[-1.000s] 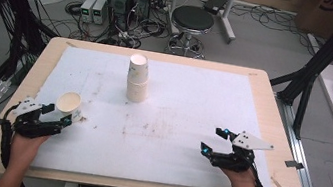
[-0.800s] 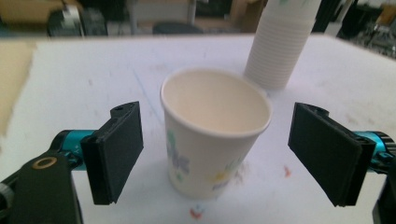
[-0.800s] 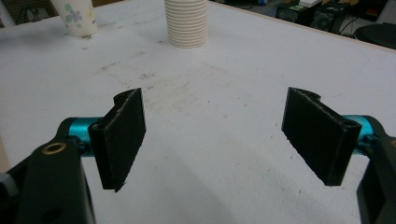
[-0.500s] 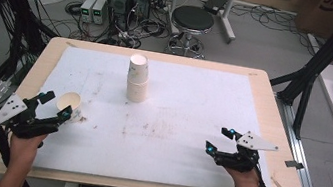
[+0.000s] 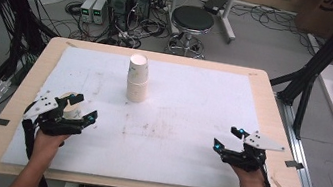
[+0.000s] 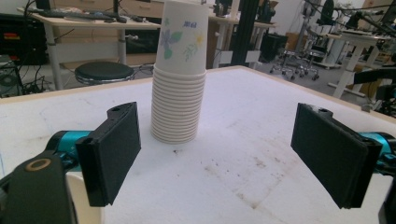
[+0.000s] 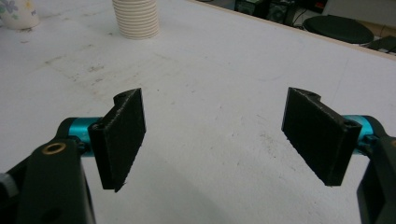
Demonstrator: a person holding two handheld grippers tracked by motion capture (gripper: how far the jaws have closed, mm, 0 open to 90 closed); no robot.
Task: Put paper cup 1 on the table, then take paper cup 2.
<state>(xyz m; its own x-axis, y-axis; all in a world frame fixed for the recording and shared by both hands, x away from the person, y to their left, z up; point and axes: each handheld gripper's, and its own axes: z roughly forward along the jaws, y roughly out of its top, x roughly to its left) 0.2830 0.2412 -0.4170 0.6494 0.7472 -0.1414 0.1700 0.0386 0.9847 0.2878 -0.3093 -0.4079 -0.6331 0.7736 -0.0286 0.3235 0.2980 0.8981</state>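
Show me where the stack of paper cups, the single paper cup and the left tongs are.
stack of paper cups (image 5: 137, 80): high view, middle of its side.
single paper cup (image 7: 18, 13): right gripper view, flowered wall.
left tongs (image 5: 79, 107): high view, midway between the two open tips.

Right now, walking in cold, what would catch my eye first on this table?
Probably the tall stack of paper cups, upside down near the far middle of the white mat. Next, the two open black grippers at the near corners: the left gripper beside a single cup, the right gripper over bare mat.
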